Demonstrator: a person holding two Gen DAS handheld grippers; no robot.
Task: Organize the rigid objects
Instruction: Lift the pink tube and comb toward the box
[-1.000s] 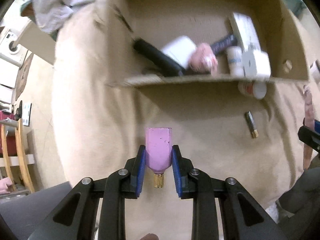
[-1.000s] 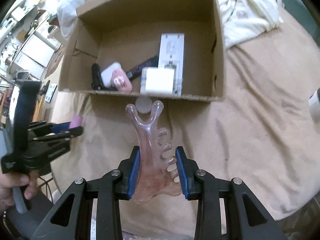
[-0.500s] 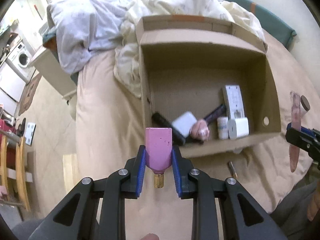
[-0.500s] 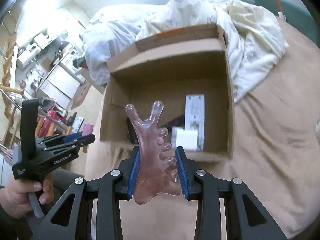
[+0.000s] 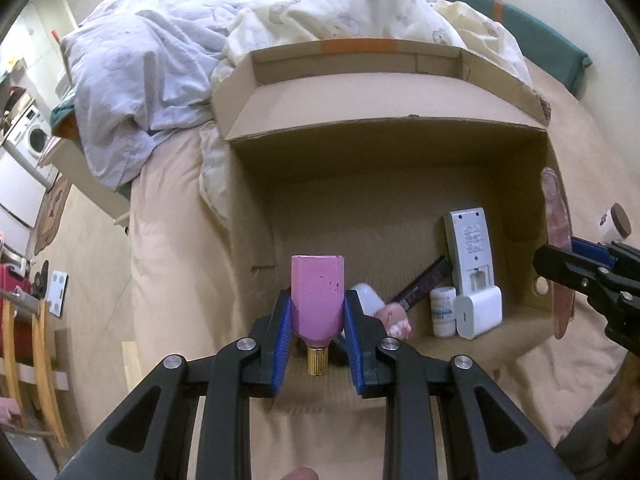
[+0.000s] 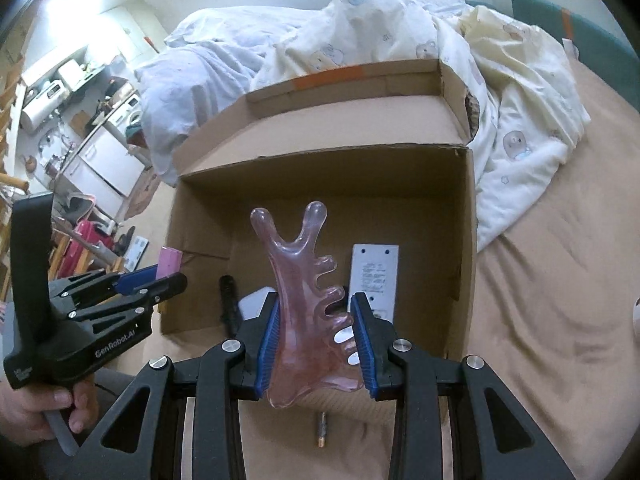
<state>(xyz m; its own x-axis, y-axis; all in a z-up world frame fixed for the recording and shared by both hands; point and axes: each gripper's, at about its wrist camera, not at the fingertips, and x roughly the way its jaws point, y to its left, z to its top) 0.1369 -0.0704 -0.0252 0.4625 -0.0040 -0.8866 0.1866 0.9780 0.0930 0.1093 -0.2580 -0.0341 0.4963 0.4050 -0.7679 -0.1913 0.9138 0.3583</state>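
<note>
Two tools are working over a bed. Left tool (image 5: 317, 334) is gripping a pink bottle (image 5: 317, 294) between its blue pads, brass-coloured neck (image 5: 317, 361) pointing back toward the camera, flat base pointing away. Right tool (image 6: 316, 336) is clamped on a translucent pink comb-shaped scraper (image 6: 304, 300), forked end pointing away, its row of rounded teeth facing the right-hand pad.

Open cardboard box (image 5: 384, 148) is sitting on the tan bedsheet (image 6: 552, 280), flaps folded outward. Both tools are hovering at the near side of the box, the left one at the near-left corner, as the right wrist view shows it (image 6: 160, 276). In the left wrist view, the right tool (image 5: 560, 260) is showing at the box's right wall, with the scraper (image 5: 556, 216) sticking up from it.

Inside the box, several items are lying near the front wall: a white remote (image 5: 470, 252) face down with its battery bay open, a white charger block (image 5: 480, 310) touching its near end, a small white jar (image 5: 443, 310) just beside the block, a dark stick-like item (image 5: 424, 282) running under the remote, a pink and white lump (image 5: 396, 318), and a white rounded item (image 5: 368, 298) partly hidden behind the left tool. A black cylinder (image 6: 229, 300) is lying at the left of the box floor.

Outside the box, a small metal-tipped stick (image 6: 321, 434) is lying on the sheet below the right tool. A white jar with brown lid (image 5: 614, 226) is standing off to the right. Rumpled white duvet (image 6: 360, 32) is piling up behind the box.
</note>
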